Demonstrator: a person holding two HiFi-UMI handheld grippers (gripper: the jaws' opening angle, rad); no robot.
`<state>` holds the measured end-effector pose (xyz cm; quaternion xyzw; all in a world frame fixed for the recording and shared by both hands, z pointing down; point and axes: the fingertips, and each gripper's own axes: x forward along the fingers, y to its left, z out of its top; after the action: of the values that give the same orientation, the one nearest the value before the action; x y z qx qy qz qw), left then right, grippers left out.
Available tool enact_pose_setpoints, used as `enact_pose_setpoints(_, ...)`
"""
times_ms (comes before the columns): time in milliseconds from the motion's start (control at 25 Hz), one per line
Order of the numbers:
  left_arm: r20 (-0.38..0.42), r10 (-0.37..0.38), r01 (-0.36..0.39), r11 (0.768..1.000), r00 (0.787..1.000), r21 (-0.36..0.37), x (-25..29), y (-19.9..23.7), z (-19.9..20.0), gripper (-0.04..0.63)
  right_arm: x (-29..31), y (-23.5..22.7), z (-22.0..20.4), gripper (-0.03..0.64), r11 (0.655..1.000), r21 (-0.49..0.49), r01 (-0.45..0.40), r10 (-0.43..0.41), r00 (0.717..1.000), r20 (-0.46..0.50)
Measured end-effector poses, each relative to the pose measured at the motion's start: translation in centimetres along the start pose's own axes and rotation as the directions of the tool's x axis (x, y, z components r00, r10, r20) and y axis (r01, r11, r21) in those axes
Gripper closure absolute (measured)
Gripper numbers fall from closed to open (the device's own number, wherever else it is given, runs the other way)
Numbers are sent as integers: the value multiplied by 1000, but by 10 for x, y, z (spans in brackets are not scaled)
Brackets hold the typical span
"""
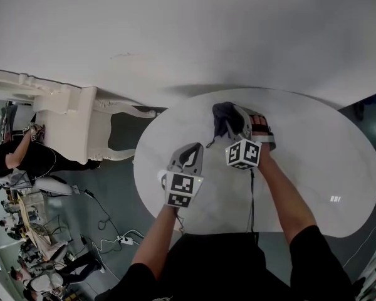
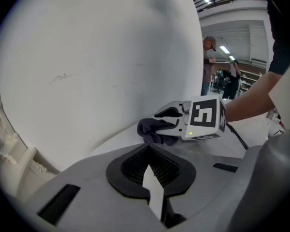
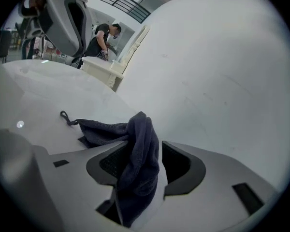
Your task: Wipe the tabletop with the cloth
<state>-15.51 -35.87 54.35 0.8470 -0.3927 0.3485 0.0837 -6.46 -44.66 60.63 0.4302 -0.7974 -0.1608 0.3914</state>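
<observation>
Tabletop [image 1: 313,162] is the biggest thing here: a white oval that butts up against a plain white wall [image 1: 188,30] on its far side. Off its left end stands a carved white furniture piece [image 1: 69,118]. Past that, a few people [image 1: 19,158] are busy at cluttered benches, well apart from the table. On the grey floor near the table's left edge lies a power strip [image 1: 124,239] with loose cables.

Over the table, the person's 2 forearms reach in from the near edge. The right gripper [image 3: 146,163] is out near the middle of the table. Its 2 jaws stand wide apart, not pinching anything. The cloth [image 3: 101,129], dark navy, sits bunched up between them. 1 fold drapes down over the gap and leans on the left-hand pad, and the rest spills forward onto the table surface. So the cloth itself blocks most of the view into that jaw gap. A thin black cable [image 1: 252,199] runs back from this gripper along the arm.

The left gripper [image 2: 151,170] sits nearer the person, just beside the right one. Its jaws are pressed together with nothing in them. It looks toward the right gripper and the cloth.

Smallest bit: a little hanging loop [image 3: 65,116] at the cloth's far corner, lying flat on the table.
</observation>
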Motion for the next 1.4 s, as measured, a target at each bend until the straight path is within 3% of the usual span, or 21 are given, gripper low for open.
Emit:
enact_pose_setpoints(160, -39, -71, 74, 993, 997, 88, 19, -1, 10, 577, -12, 6, -5, 413, 995, 67, -75, 76, 997, -10)
enact_pose_setpoints(280, -84, -141, 152, 979, 986, 138, 40, -4, 22, 456, -29, 4, -1, 408, 987, 127, -101, 98, 995, 31)
enact_pose_setpoints(440, -167, -214, 245, 949, 962, 198, 72, -12, 35, 370, -73, -21, 4, 408, 959, 279, -57, 23, 992, 122)
enact_pose_setpoints(560, -214, -235, 288, 921, 948, 262, 97, -15, 41, 348, -127, -33, 11, 409, 879, 468, -93, -17, 974, 226)
enact_pose_setpoints(680, -253, -240, 322, 874, 937, 363, 119, -22, 42, 313, -191, -33, 20, 412, 803, 569, -178, -51, 930, 363)
enact_pose_setpoints(720, -269, -244, 337, 858, 932, 388, 125, -24, 41, 305, -213, -30, 21, 437, 764, 614, -199, -72, 919, 387)
enact_pose_setpoints(800, -307, -246, 364, 830, 919, 424, 137, -28, 35, 285, -252, -16, 22, 580, 679, 698, -225, -101, 914, 393)
enact_pose_setpoints(880, -340, -222, 368, 806, 914, 464, 148, -30, 30, 285, -285, 5, 23, 596, 639, 734, -230, -98, 922, 374)
enact_pose_setpoints(960, -356, -200, 366, 787, 913, 497, 156, -31, 28, 285, -308, 28, 25, 601, 634, 743, -216, -75, 939, 336)
enact_pose_setpoints(1080, -349, -191, 353, 797, 917, 490, 164, -28, 31, 320, -327, 58, 28, 603, 583, 787, -202, -46, 959, 280)
enact_pose_setpoints(1200, -303, -136, 283, 805, 943, 521, 177, -17, 38, 411, -336, 76, 30, 603, 533, 826, -183, -35, 971, 238)
enact_pose_setpoints(1400, -265, -89, 231, 786, 960, 573, 199, -8, 56, 442, -343, 89, 18, 603, 530, 839, -121, -19, 988, 155)
